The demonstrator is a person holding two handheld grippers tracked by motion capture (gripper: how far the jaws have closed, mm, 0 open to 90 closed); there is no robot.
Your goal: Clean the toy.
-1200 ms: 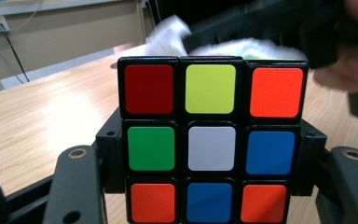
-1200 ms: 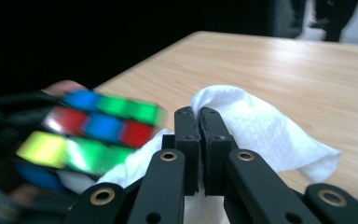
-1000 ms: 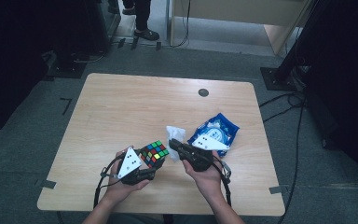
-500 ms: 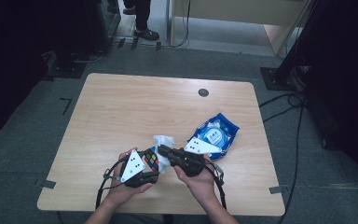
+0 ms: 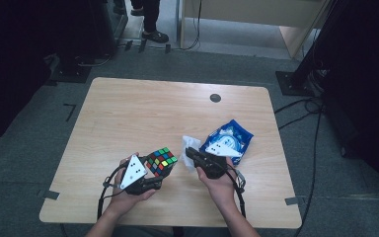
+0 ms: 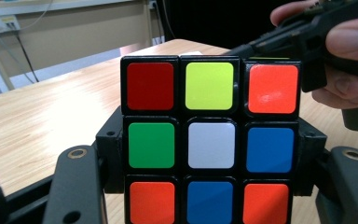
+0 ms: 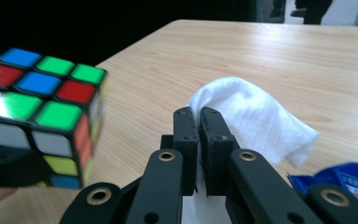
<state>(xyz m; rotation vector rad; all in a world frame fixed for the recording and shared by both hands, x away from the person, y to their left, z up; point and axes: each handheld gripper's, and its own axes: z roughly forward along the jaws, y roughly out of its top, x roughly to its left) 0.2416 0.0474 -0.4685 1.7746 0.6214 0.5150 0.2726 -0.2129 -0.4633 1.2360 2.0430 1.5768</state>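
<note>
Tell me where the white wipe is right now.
In the high view the white wipe hangs pinched in the right gripper, right of the cube, beside the blue packet.

No text, label or number can be read anywhere.

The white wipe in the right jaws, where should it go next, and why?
Probably left onto the multicoloured puzzle cube. The right gripper is shut on the white wipe, the left gripper holds the cube up beside it, and a gap separates them.
</note>
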